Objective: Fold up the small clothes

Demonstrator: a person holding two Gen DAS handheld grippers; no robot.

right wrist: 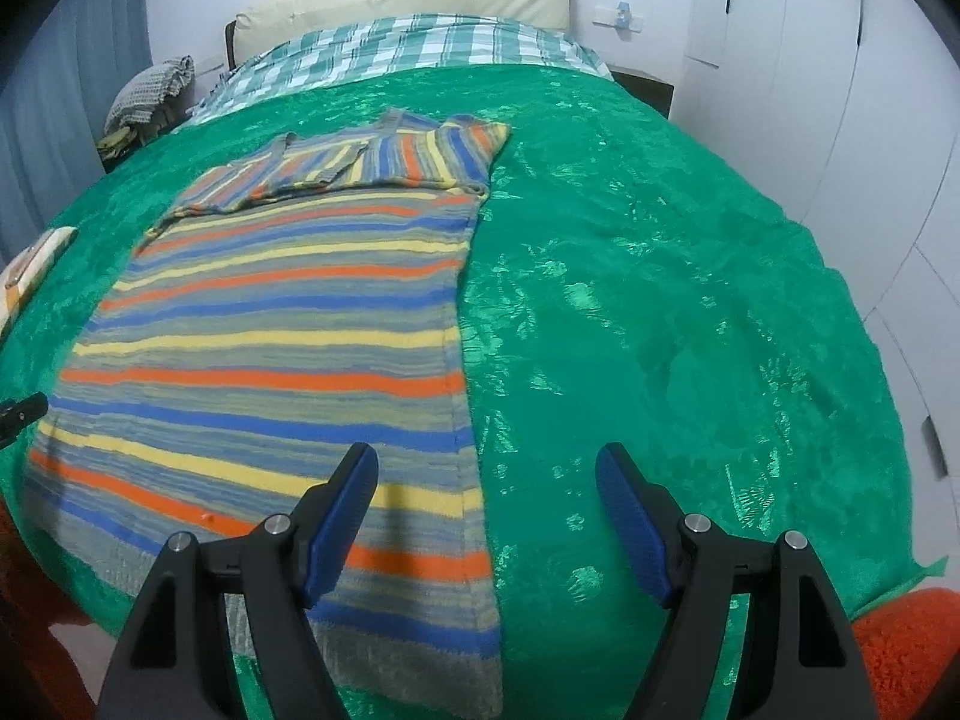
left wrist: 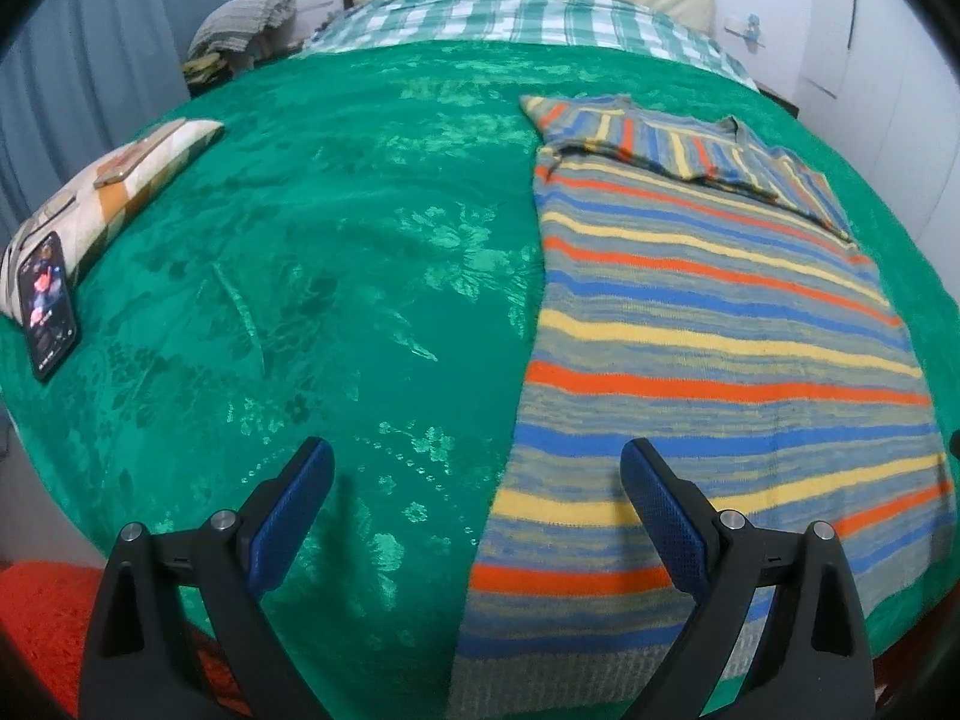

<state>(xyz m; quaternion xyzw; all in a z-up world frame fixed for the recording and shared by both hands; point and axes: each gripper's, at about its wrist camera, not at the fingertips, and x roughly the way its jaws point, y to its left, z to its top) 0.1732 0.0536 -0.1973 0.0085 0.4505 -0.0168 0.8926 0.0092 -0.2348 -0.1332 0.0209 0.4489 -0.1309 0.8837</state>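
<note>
Both grippers' fingers gape empty over the sweater; only left shows the phone.

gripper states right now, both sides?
Left gripper: open, holding nothing, above the near hem of the striped sweater.
Right gripper: open, holding nothing, over the sweater's near right corner.

Orange, yellow, blue, grey striped sweater, green floral blanket, green-white checked sheet
</note>
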